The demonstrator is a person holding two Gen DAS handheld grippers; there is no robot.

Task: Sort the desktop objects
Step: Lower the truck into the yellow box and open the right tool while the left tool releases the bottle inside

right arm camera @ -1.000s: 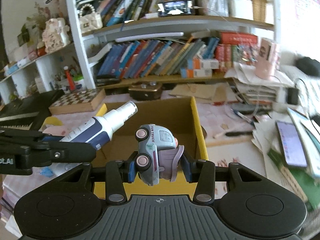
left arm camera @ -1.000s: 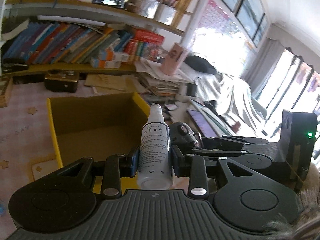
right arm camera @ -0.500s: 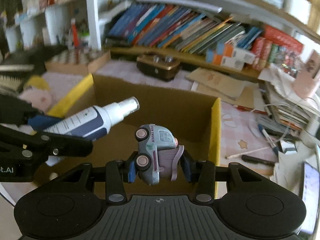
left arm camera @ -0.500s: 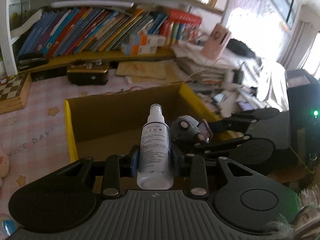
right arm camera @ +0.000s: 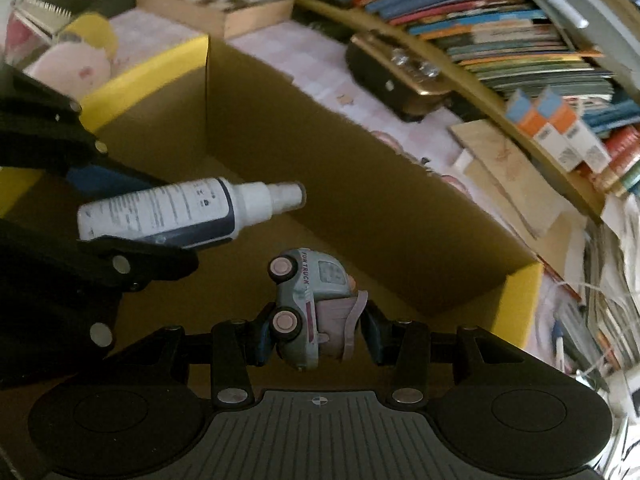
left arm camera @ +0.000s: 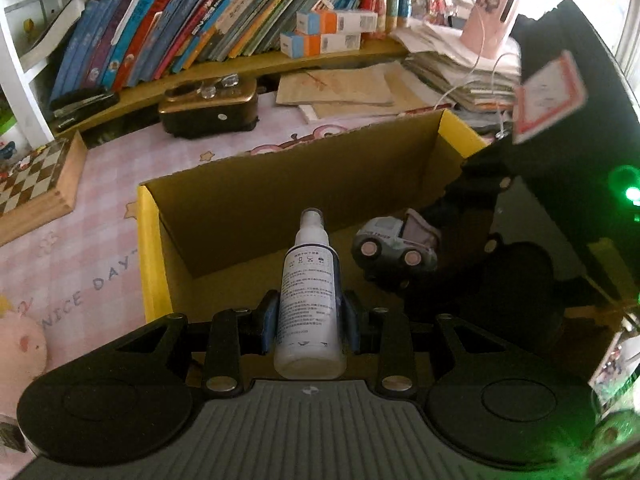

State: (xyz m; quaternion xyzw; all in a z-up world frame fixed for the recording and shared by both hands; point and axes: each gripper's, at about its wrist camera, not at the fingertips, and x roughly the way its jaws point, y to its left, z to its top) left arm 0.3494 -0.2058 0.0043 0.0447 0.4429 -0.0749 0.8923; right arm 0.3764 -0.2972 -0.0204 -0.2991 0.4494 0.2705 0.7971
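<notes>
The jaws of the left gripper (left arm camera: pixel 308 322) are being kept clamped on the lower body of a white spray bottle (left arm camera: pixel 310 300), which is being held nozzle-forward between the blue pads. The jaws of the right gripper (right arm camera: pixel 316 326) are being kept clamped on a small grey toy truck (right arm camera: pixel 310 304), gripped on its side with both wheels facing left in the right wrist view. Both things are being held over the open mouth of a cardboard box (left arm camera: pixel 256 188) with yellow rims, and neither is being seen to rest on its floor yet.

The step in hand is judged to be the depositing of both items into the box. The next move is thought to call for each gripper to be lowered close to the floor of the box and its jaws to be parted, with the two grippers kept apart so that bottle and truck are not being knocked together; the bottle, being round, is likely to roll once released.

Beyond the box, a pink checked cloth (left arm camera: pixel 100 208) printed with stars and lettering is being seen covering the desk. A wooden chessboard (left arm camera: pixel 36 184) is lying to the left, and a dark, gold-trimmed case (left arm camera: pixel 208 106) is standing behind the box. A shelf of leaning books (left arm camera: pixel 192 28) is running along the back, and stacked papers (left arm camera: pixel 452 76) are piled at the right.
</notes>
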